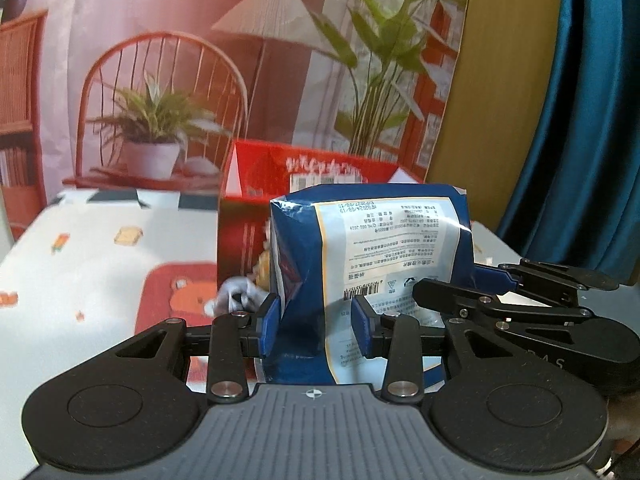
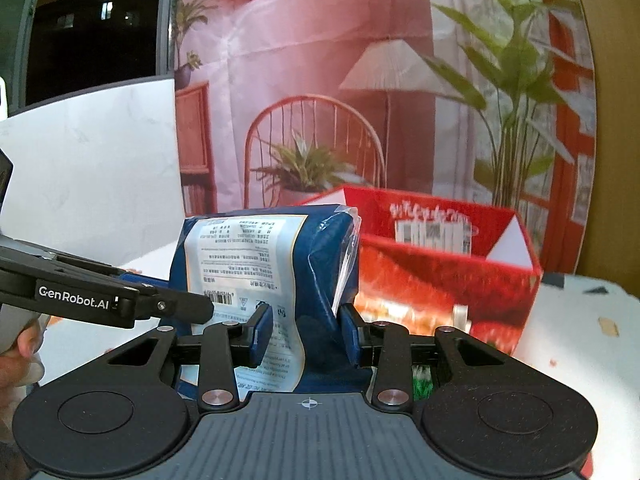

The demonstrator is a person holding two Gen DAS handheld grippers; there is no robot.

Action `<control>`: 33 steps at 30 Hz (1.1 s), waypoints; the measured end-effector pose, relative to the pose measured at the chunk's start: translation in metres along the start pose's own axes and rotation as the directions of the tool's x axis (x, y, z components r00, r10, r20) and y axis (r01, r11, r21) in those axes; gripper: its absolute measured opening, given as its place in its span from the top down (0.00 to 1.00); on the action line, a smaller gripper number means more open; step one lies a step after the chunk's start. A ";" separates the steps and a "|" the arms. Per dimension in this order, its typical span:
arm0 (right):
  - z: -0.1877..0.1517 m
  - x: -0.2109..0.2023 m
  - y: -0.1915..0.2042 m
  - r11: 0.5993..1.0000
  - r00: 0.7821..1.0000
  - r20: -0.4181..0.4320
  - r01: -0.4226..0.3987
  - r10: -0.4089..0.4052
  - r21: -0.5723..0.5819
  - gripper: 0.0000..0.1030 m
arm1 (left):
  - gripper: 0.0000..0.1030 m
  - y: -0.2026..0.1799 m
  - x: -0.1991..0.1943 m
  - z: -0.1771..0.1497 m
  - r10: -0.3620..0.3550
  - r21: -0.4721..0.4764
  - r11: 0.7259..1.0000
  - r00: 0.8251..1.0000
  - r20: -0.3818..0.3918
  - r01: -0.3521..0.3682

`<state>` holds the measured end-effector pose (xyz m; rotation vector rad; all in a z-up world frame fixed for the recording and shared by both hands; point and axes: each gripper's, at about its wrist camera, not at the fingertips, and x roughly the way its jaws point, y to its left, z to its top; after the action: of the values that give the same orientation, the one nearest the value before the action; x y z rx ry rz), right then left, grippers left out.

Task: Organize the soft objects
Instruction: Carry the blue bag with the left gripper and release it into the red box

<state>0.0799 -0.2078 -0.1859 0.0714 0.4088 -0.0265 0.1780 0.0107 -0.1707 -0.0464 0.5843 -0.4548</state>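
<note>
Blue snack bag (image 1: 360, 248) stands upright at centre frame in both wrist views, pinched from two sides: left gripper (image 1: 316, 330) clamps its lower left part, right gripper (image 2: 306, 334) its lower right. Red box (image 2: 444, 276), open-topped, sits just behind and right of the bag; both hands seem equally near.

The bag (image 1: 372, 248) was navy with a pale-blue label (black print, gold edging). The box (image 2: 444, 276) was red with white lettering. The tablecloth (image 1: 100, 256) was white, scattered with orange motifs.
</note>
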 end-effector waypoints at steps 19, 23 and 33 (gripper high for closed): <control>0.099 0.020 -0.042 1.000 0.998 0.064 -0.019 0.018 0.015 0.66 | 0.60 -0.010 0.007 0.085 -0.022 0.059 0.998 0.997 0.077 0.017; 0.114 0.028 -0.049 1.000 0.998 0.056 -0.007 0.008 -0.004 0.66 | 0.60 -0.005 0.022 0.100 -0.050 0.020 0.999 0.997 0.055 0.049; 0.147 0.063 -0.076 0.999 1.000 0.016 -0.007 0.008 -0.035 0.66 | 0.60 0.006 0.066 0.142 -0.065 0.003 0.998 0.997 0.045 0.065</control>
<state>0.1928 -0.2952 -0.0812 0.0387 0.3923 -0.0127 0.3062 -0.0245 -0.0876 -0.0746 0.5392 -0.5161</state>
